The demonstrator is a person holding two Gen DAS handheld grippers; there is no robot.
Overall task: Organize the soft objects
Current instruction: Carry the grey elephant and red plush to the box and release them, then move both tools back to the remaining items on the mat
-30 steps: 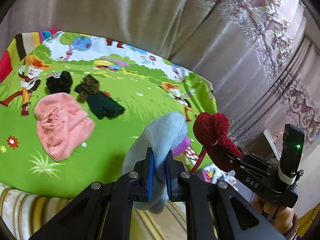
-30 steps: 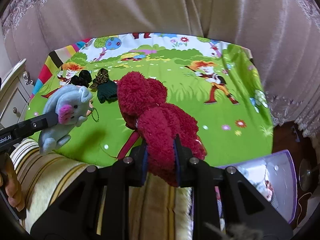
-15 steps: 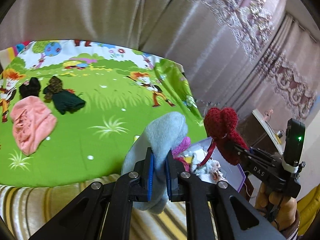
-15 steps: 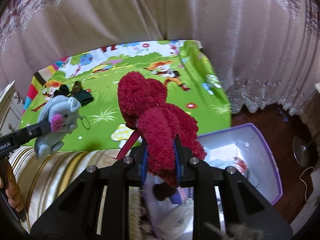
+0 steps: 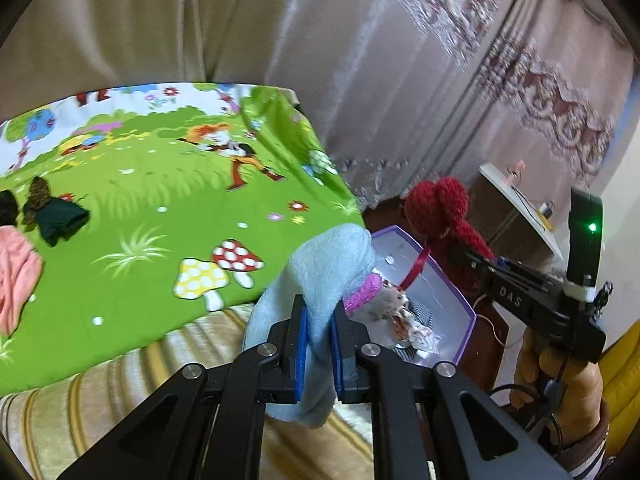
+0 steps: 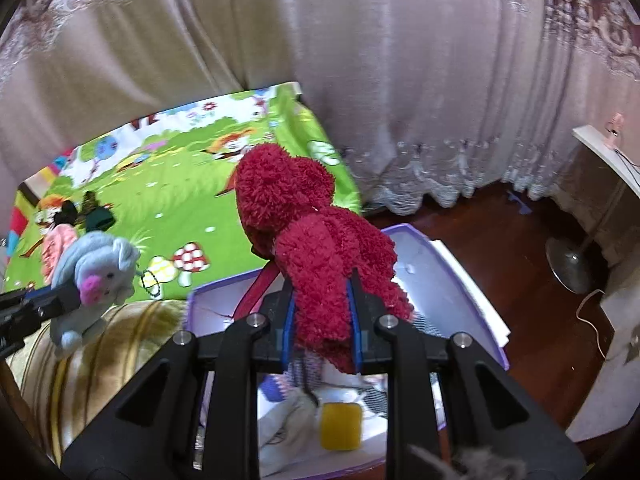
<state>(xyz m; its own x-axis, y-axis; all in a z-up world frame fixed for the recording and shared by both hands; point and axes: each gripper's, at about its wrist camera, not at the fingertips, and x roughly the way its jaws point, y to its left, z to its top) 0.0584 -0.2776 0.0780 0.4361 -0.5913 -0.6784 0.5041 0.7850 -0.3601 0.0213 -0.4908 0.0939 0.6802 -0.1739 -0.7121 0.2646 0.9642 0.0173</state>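
- The left tool (image 5: 318, 346) pinches a blue plush toy (image 5: 320, 276) tightly between its blue pads, and the toy hangs over the near edge of the bed (image 5: 132, 352), just left of the purple bin (image 5: 460, 300).
- The right tool (image 6: 322, 326) grips a red plush toy (image 6: 316, 240) by its body, directly above the bin's (image 6: 472, 300) open top.
- Judged step: carrying both toys to the bin for dropping.
- Bring the blue toy fully over the bin's rim before spreading the pads.
- Lower each toy close to the things already inside, so neither bounces out.
- Release one at a time, and watch the red toy's dangling strap (image 6: 256, 292) so it does not catch on the rim.
- A pink cloth (image 5: 16, 276) and dark cloths (image 5: 56, 216) remain on the bed, far left.
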